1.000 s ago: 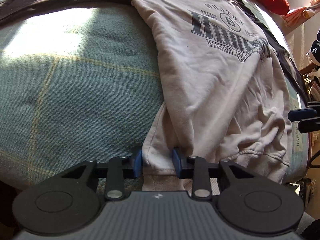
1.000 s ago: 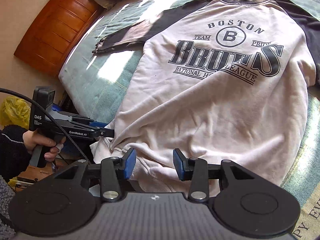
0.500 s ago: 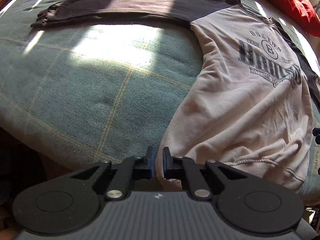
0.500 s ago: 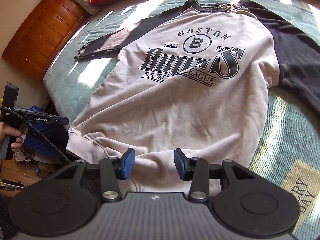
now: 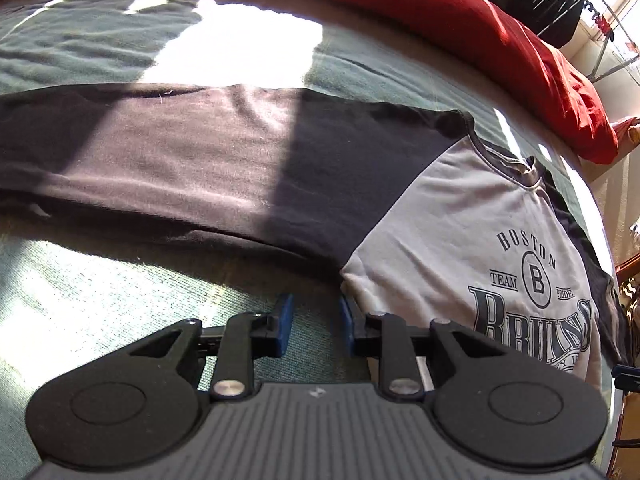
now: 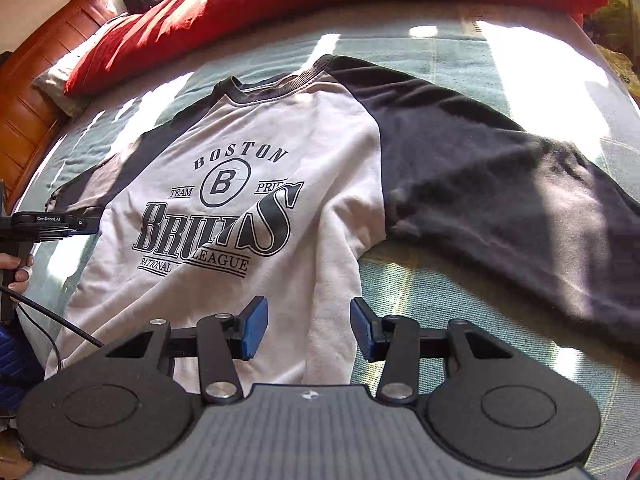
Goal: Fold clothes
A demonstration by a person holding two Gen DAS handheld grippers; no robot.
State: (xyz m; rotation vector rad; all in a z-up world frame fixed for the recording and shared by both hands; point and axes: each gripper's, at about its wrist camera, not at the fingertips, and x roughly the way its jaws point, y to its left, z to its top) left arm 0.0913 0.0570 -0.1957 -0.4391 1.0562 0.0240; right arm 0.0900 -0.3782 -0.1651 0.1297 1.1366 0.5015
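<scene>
Sweatshirt (image 6: 240, 208) lies flat on the green blanket (image 5: 120, 300). My left gripper (image 5: 314, 326) is spread, empty, over bare blanket w/ the body's side edge just right of it. My right gripper (image 6: 308, 330) is spread wide, empty, above the shirt's side edge; open blanket to its right.

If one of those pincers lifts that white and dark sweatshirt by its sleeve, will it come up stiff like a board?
Probably not. The white-bodied, dark-sleeved sweatshirt lies wrinkled and moulded to the green blanket, so it should droop. Its long dark sleeve would likely trail behind. The fleecy cloth looks thick, so probably not slippery in the open left gripper.
</scene>
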